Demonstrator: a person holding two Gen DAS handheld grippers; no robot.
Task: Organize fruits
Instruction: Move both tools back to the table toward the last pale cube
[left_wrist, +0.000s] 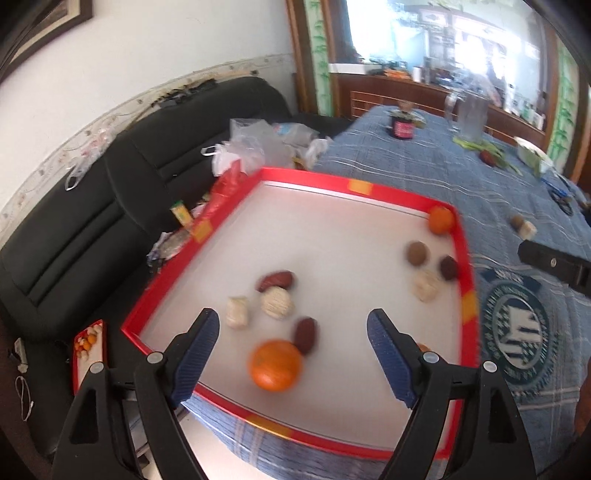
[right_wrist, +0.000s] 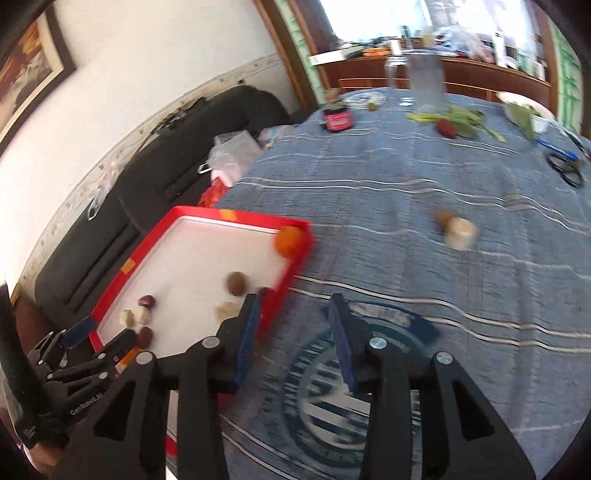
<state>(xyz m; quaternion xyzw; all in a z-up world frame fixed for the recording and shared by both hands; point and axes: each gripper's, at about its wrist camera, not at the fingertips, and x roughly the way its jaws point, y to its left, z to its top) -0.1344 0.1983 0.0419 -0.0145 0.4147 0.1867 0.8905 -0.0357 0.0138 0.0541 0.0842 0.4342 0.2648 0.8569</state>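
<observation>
Left gripper (left_wrist: 293, 336) poised over the red-rimmed tray (left_wrist: 303, 176), jaws released and holding nothing; the near orange (left_wrist: 275, 365) lies on the white floor between and just beyond the fingers, a dark red fruit (left_wrist: 306, 335) touching it at about 1 o'clock. A second orange (left_wrist: 440, 220) sits in the tray's far corner at 2 o'clock, with a brown fruit (left_wrist: 418, 253), another dark one and a pale netted piece just beside it along the right rim; three more pieces cluster near the tray's middle.

Judged step — reaching for the near orange to regroup it. To do it well, the fingers should straddle the orange at its widest line and close gently: it is round and will likely roll, and the neighbouring dark fruit may be nudged unless the left finger passes clear of it.

Right gripper (right_wrist: 293, 332) hangs over the blue cloth (right_wrist: 406, 192) just right of the tray's rim, jaws parted and empty, tilted forward and down. Two stray pieces — a brown fruit and a pale piece (right_wrist: 459, 231) touching it — lie on the cloth at 1 o'clock, well apart from the tray; these appear to be its likely target. Both views are motion-blurred, so finer contact cannot be told.
</observation>
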